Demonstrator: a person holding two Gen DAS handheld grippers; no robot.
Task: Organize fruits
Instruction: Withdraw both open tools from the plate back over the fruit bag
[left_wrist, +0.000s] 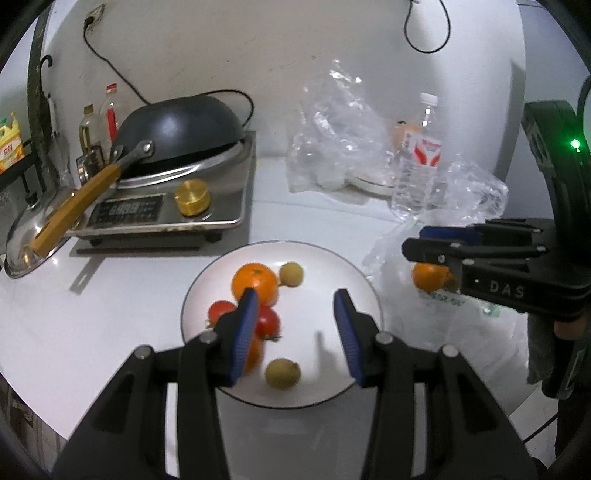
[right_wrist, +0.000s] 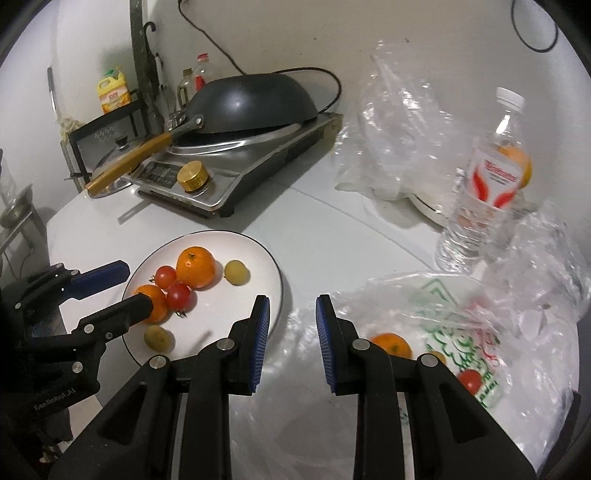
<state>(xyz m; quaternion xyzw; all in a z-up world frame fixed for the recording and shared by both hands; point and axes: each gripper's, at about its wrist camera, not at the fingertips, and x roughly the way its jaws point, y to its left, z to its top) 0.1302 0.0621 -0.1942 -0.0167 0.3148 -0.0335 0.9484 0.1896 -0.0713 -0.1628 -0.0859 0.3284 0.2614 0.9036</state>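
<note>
A white plate holds two oranges, two red tomatoes and two small yellow-green fruits. My left gripper hovers over the plate, open, nothing between its blue pads. To the right lies a clear plastic bag with an orange and a tomato inside. My right gripper hangs above the bag's near edge, jaws drawn narrow and holding nothing.
An induction cooker with an upturned black wok stands at the back left, a steel lid beside it. A water bottle, crumpled clear bags and a white dish fill the back right.
</note>
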